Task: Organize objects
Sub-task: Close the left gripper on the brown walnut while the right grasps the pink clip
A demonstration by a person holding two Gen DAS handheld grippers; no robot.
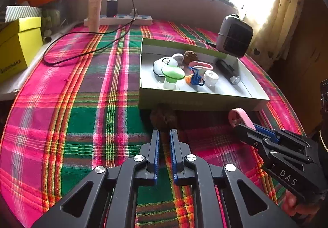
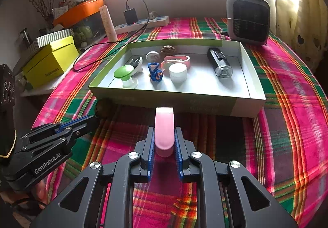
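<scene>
A shallow green-sided box (image 2: 215, 105) (image 1: 194, 103) holds several small things: a green-capped bottle (image 2: 125, 76), a blue knitted toy (image 2: 154, 73), a white jar (image 2: 178, 72), a black flashlight (image 2: 219, 62), a pink clip (image 2: 178, 60) and a brown nut (image 2: 168, 49). My right gripper (image 2: 164, 137) (image 1: 245, 126) is shut on a pink oblong piece (image 2: 164, 129) (image 1: 238, 118), held just before the box's front wall. My left gripper (image 1: 164, 135) (image 2: 93, 118) is shut on a brown ball (image 1: 163, 118) (image 2: 103, 108) on the plaid cloth, against the box's front left corner.
A grey fan heater (image 2: 248, 17) stands behind the box at right. A power strip with a black charger (image 2: 141, 22), its cable (image 1: 82, 51), and a cream tube (image 2: 108, 23) lie at the back. Yellow boxes (image 2: 49, 62) and an orange tub (image 2: 80, 10) stand at left.
</scene>
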